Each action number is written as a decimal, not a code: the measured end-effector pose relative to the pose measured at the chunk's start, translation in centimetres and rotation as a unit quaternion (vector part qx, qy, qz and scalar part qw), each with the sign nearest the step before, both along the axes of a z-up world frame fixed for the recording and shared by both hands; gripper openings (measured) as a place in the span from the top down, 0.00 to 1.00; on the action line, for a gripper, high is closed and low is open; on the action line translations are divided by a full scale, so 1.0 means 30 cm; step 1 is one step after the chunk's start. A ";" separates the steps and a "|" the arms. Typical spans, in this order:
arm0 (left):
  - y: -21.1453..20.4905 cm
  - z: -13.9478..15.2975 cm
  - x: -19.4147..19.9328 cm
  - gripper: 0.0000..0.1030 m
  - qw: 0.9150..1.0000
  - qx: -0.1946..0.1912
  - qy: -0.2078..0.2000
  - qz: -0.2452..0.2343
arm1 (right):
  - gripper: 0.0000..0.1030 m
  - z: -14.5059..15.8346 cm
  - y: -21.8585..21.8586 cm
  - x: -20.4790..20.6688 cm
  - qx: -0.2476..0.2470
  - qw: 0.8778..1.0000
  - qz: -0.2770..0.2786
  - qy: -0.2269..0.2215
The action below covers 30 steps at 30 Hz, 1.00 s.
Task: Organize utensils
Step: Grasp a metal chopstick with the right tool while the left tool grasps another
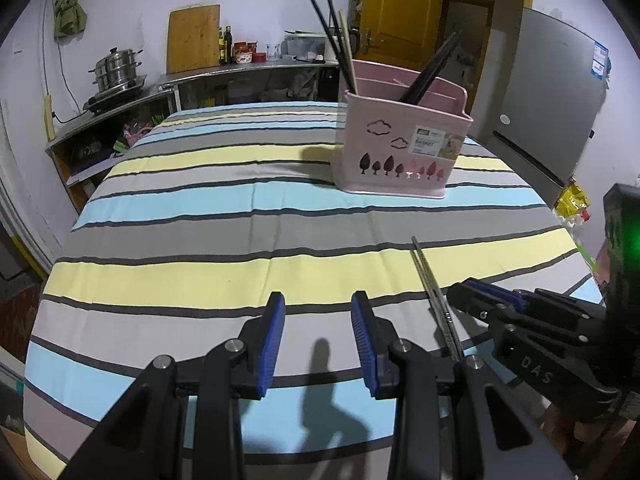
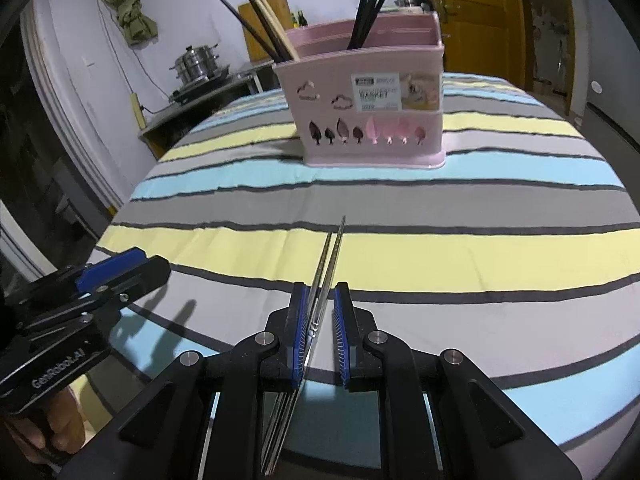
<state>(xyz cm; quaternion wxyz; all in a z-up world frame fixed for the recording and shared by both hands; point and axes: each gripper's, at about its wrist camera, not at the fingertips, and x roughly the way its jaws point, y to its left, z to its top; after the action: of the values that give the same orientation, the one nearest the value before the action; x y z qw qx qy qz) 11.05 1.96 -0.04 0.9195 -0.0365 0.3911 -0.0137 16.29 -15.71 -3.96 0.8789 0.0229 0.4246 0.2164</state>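
A pair of metal chopsticks [image 2: 332,252] lies on the striped tablecloth [image 2: 460,256], pointing toward a pink utensil basket [image 2: 368,120]. My right gripper [image 2: 321,292] straddles them. Its jaws are narrow but open: the chopsticks run along the left pad, and a gap shows at the right pad. In the left wrist view my left gripper [image 1: 318,300] hangs open and empty over the cloth, left of the chopsticks [image 1: 430,280] and the right gripper [image 1: 460,292]. The basket [image 1: 396,152] holds several black chopsticks [image 1: 430,68].
The left gripper [image 2: 148,264] shows at the left of the right wrist view, held by a hand. Behind the table a counter carries a steel steamer pot [image 1: 116,68] and a wooden cutting board [image 1: 194,38]. A grey fridge [image 1: 552,100] stands at the right.
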 end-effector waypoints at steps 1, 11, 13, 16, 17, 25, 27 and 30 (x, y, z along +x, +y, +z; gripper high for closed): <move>0.003 -0.004 0.001 0.65 1.000 -0.001 0.001 0.001 | 0.87 -0.011 0.004 0.004 -0.004 1.000 0.000 0.005; 0.020 -0.023 0.002 0.65 1.000 -0.012 0.008 0.002 | 0.87 -0.033 0.002 0.011 -0.016 1.000 -0.007 0.010; 0.022 -0.020 0.000 0.65 1.000 -0.014 0.009 0.001 | 0.87 -0.032 0.003 0.011 -0.018 1.000 -0.006 0.013; 0.023 -0.021 0.000 0.65 1.000 -0.020 0.011 0.002 | 0.87 -0.031 0.021 0.012 -0.032 0.999 -0.004 0.018; 0.022 -0.022 0.002 0.65 1.000 -0.023 0.013 0.001 | 0.87 -0.032 0.028 0.012 -0.040 0.999 -0.001 0.017; -0.005 -0.018 0.044 0.65 0.998 -0.051 0.027 -0.015 | 0.94 -0.031 -0.063 -0.014 -0.034 0.999 -0.028 0.014; -0.029 -0.025 0.062 0.65 0.997 -0.060 0.034 -0.024 | 0.94 -0.032 -0.099 -0.027 -0.028 0.999 -0.042 0.015; -0.079 -0.035 0.091 0.65 0.995 -0.079 0.047 -0.045 | 0.94 -0.032 -0.156 -0.046 -0.017 0.997 -0.067 0.019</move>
<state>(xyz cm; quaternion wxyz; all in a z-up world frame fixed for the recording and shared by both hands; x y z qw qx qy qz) 13.77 -0.42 -1.10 0.8929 -0.0917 0.4328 -0.0837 14.92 -20.39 -4.94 0.8832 0.0404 0.4427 0.1494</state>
